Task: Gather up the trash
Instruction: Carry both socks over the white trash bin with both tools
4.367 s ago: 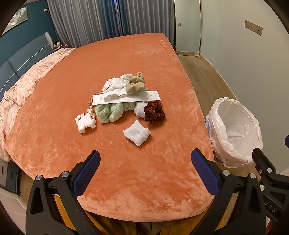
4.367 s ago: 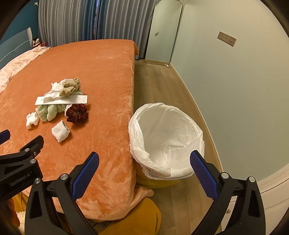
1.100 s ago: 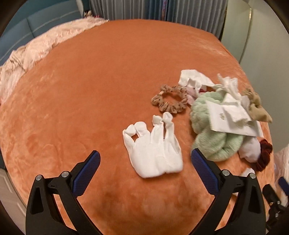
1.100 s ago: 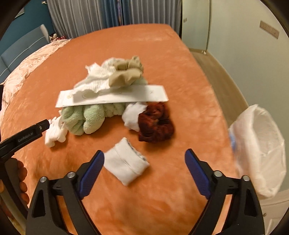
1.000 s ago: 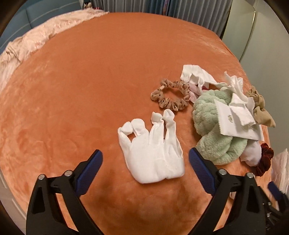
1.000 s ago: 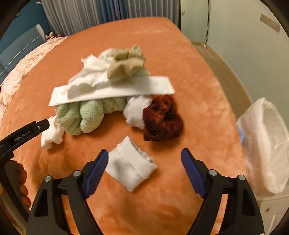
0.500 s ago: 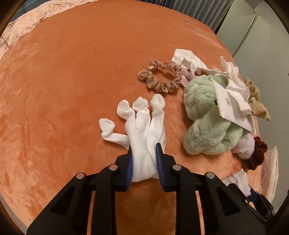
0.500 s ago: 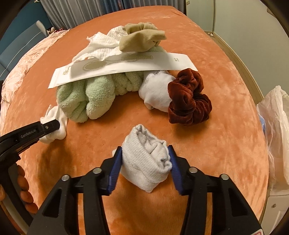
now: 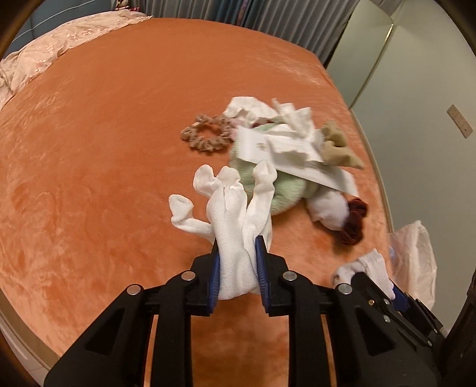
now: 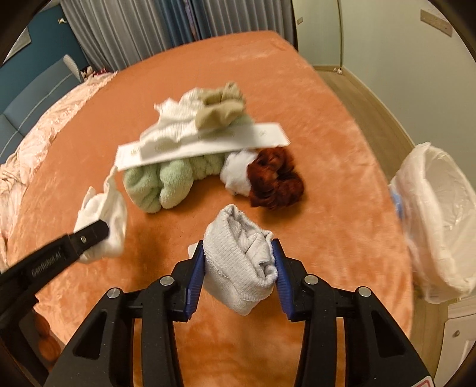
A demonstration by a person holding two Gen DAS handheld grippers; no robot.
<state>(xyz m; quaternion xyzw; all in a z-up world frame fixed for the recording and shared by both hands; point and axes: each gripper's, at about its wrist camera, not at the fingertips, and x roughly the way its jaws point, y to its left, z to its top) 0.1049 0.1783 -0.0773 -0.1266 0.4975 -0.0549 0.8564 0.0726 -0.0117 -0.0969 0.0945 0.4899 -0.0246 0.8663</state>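
My left gripper is shut on a white glove and holds it above the orange bed; the glove also shows in the right wrist view. My right gripper is shut on a rolled white sock, lifted off the bed, and shows in the left wrist view. A trash bin lined with a white bag stands beside the bed at the right. A pile remains on the bed: a green towel, a long white packet, a dark red scrunchie, a beige scrunchie.
A leopard-print scrunchie lies left of the pile. A pink quilt covers the far left of the bed. Grey curtains hang at the back. The wood floor and wall run along the right.
Both grippers closed, the left on the glove, the right on the sock, and have lifted them off the bed. The view has pulled back from the pile.
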